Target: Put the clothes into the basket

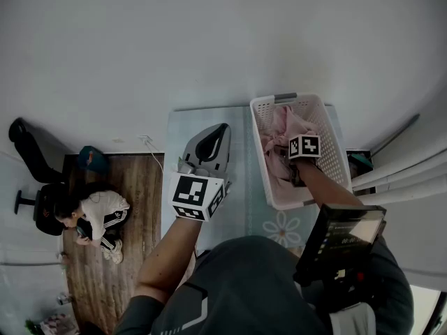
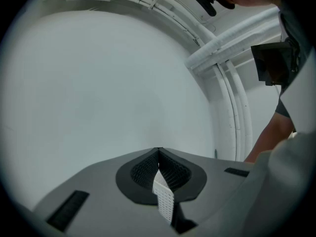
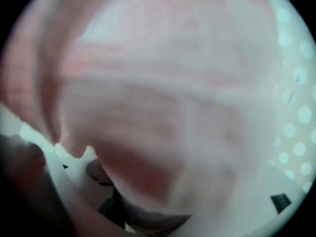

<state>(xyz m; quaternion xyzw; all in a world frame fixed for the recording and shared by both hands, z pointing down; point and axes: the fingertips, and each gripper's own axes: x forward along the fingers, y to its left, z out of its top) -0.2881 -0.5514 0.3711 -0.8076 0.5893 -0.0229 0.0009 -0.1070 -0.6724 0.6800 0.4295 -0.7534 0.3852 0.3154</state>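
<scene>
The white basket [image 1: 334, 137] stands on the right of the table, with pink clothes [image 1: 283, 125] heaped inside it. My right gripper [image 1: 302, 151] reaches down into the basket, and its marker cube sits over the clothes. In the right gripper view blurred pink cloth [image 3: 163, 98] fills nearly the whole picture and hides the jaws; the basket's holed wall [image 3: 291, 132] shows at right. My left gripper [image 1: 209, 149] hovers level over the table, left of the basket. It is shut [image 2: 158, 150] with nothing held, facing a bare white wall.
The table [image 1: 241, 215] has a pale cover with a flower print [image 1: 283, 227]. A person [image 1: 98, 215] sits on the wooden floor at left beside a black chair [image 1: 38, 201]. White pipes [image 1: 398, 176] run at right. A dark device [image 1: 339, 246] hangs on my chest.
</scene>
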